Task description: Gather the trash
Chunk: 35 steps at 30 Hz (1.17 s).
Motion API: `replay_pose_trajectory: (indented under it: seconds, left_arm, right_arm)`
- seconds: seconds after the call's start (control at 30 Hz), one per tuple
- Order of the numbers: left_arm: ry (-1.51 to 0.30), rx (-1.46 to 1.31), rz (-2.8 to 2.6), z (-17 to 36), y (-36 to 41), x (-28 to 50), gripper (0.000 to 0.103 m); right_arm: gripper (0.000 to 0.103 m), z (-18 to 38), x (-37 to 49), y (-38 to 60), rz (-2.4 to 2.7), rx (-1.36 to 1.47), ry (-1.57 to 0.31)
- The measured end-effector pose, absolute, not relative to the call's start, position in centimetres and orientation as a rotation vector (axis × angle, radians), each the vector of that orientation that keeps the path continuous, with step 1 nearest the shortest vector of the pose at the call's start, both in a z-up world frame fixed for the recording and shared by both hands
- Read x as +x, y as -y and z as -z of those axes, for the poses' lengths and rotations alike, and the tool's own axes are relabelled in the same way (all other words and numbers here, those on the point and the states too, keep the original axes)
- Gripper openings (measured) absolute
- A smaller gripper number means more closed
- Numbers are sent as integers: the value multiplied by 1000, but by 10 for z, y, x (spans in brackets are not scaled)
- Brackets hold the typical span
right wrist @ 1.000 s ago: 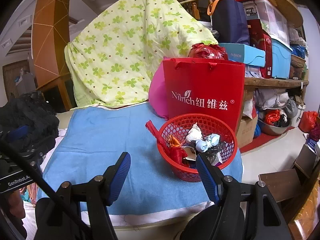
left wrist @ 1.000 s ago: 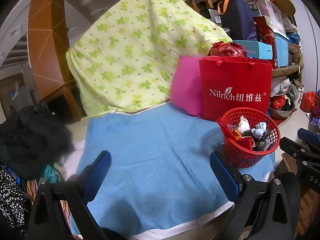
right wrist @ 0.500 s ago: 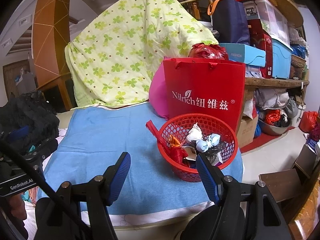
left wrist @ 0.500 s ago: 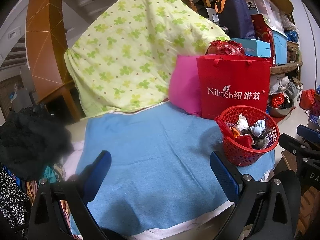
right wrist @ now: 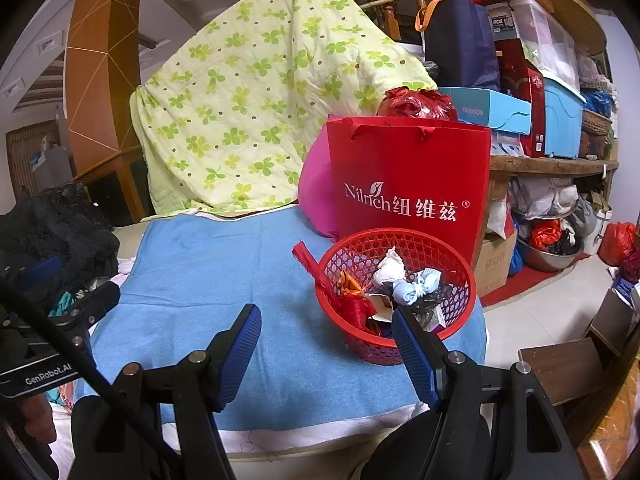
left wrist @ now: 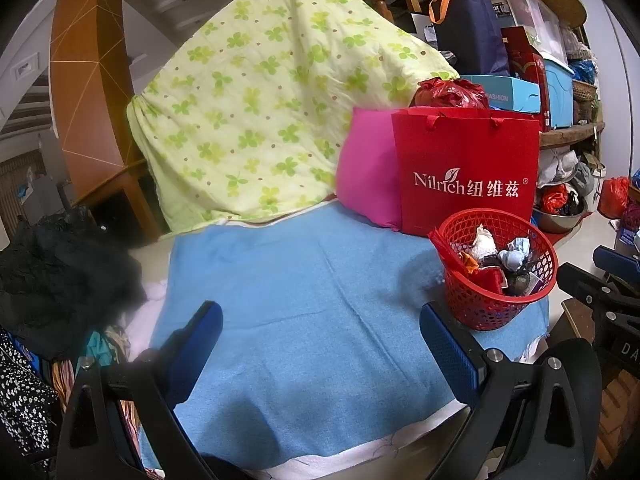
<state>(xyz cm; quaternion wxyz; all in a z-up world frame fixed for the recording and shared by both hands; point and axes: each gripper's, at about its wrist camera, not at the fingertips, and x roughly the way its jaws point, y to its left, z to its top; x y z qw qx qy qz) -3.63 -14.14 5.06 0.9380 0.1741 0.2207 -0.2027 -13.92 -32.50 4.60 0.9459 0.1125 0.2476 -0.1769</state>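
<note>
A red mesh basket [left wrist: 474,308] [right wrist: 436,240] stands at the right end of a blue towel [left wrist: 304,292] [right wrist: 200,276]. It holds crumpled trash [left wrist: 496,256] [right wrist: 396,284]: white and pale blue tissue, orange and red wrappers, dark scraps. My left gripper [left wrist: 320,344] is open and empty, low over the towel's near edge, left of the basket. My right gripper [right wrist: 326,344] is open and empty; its right finger stands in front of the basket's near rim.
A red Nilrich paper bag [right wrist: 408,184] and a pink cushion [left wrist: 368,176] stand behind the basket. A green clover quilt [left wrist: 256,112] rises at the back. Black clothes [left wrist: 56,268] lie at the left. Shelves with boxes [right wrist: 552,120] stand at the right.
Both grippers stay open and empty. The left wrist view has shifted slightly, so the basket sits a little higher and nearer the middle. The right wrist view is nearly unchanged.
</note>
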Motion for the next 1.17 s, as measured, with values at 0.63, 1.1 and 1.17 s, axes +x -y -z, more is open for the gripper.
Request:
replay_pose_trajectory:
  seconds: [0.63,1.1,1.17]
  left_arm:
    - [-438,372,436,-50,147,-39,99]
    - [-427,362,480,-43,153,-16,99]
    - [-448,326,480,-40,144,1,99]
  right_arm:
    - [72,-51,-138,333,385,210,-491]
    - [72,-35,-107,343,407,196,-529]
    - [72,-34,-97,340,394,186,-535]
